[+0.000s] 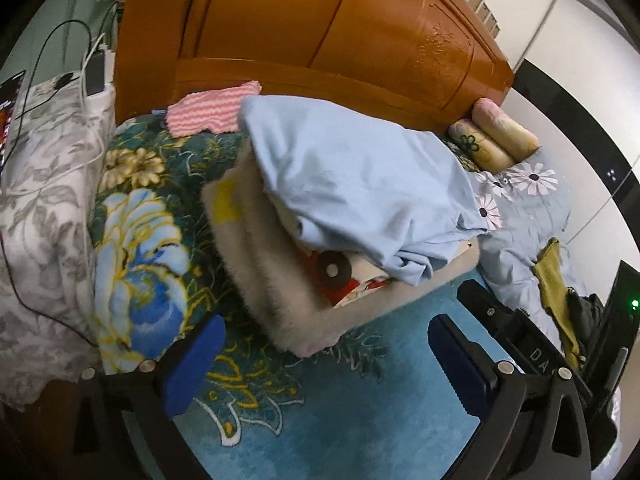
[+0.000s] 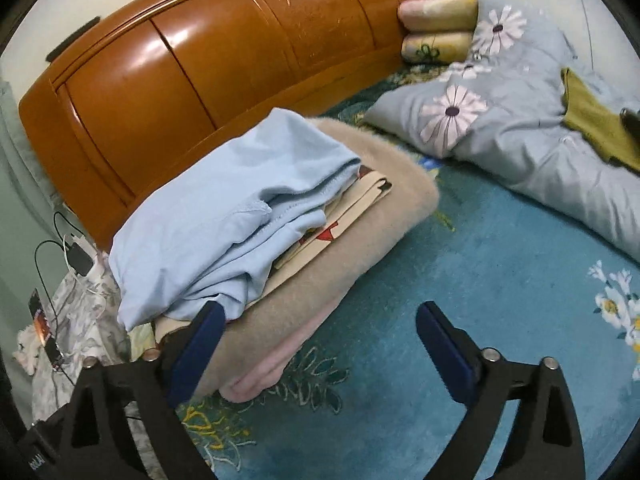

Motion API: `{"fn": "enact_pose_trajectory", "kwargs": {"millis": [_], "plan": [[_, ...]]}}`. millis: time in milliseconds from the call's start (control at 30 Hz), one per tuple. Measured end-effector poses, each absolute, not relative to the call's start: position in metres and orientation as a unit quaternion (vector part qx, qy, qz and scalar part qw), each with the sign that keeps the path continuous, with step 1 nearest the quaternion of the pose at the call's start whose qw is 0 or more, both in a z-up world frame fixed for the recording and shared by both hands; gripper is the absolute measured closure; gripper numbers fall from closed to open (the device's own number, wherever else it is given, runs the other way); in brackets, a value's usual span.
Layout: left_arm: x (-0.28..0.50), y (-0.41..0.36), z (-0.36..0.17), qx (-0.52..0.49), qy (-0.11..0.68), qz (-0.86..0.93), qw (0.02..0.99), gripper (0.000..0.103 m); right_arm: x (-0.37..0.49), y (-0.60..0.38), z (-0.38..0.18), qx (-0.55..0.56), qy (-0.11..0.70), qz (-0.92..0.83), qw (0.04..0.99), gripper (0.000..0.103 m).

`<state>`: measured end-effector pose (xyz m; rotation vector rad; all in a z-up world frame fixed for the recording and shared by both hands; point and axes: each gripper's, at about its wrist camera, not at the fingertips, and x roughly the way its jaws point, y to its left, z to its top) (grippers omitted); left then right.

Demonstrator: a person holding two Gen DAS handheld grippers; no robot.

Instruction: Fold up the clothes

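Note:
A folded light blue garment point(image 1: 360, 184) point(image 2: 224, 216) lies on top of a stack of folded clothes on the bed. Under it lie a cream printed piece point(image 1: 360, 284) point(image 2: 352, 204) and a thick beige fuzzy item point(image 1: 264, 280) point(image 2: 320, 272). My left gripper point(image 1: 326, 330) stands open just in front of the stack, nothing between its blue fingers point(image 1: 192, 364). My right gripper point(image 2: 320, 316) is open too, its left finger point(image 2: 200, 340) close to the stack's near corner, nothing held. The right gripper's black body point(image 1: 520, 328) shows at the right of the left wrist view.
A teal flowered blanket point(image 2: 460, 280) covers the bed before an orange wooden headboard point(image 2: 200, 80). A grey-blue flowered quilt point(image 2: 520, 140) with an olive garment point(image 2: 592, 120) lies right. Rolled pillows point(image 1: 492, 140), a pink striped cloth point(image 1: 208, 108), and a bedside stand with cables point(image 1: 48, 140) sit around.

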<state>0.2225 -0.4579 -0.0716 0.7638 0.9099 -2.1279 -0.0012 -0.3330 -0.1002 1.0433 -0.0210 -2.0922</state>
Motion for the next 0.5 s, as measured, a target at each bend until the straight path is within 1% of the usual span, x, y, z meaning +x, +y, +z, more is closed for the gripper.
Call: {"fn": "enact_pose_trajectory", "kwargs": {"millis": [33, 200, 400, 500], "plan": [[0.223, -0.457, -0.073, 0.294, 0.349, -0.819, 0.348, 0.000, -0.001, -0.334, -0.099, 0.404, -0.006, -0.826, 0.393, 0.000], [0.221, -0.452, -0.077, 0.297, 0.329, -0.817, 0.370, 0.000, 0.007, -0.334, -0.087, 0.347, 0.002, -0.846, 0.406, 0.000], [0.220, -0.448, -0.085, 0.293, 0.289, -0.813, 0.412, 0.000, 0.011, -0.336, -0.079, 0.326, 0.010, -0.844, 0.426, 0.000], [0.223, -0.447, -0.089, 0.281, 0.275, -0.811, 0.434, 0.000, 0.016, -0.343, -0.075, 0.315, 0.039, -0.850, 0.420, 0.000]]}}
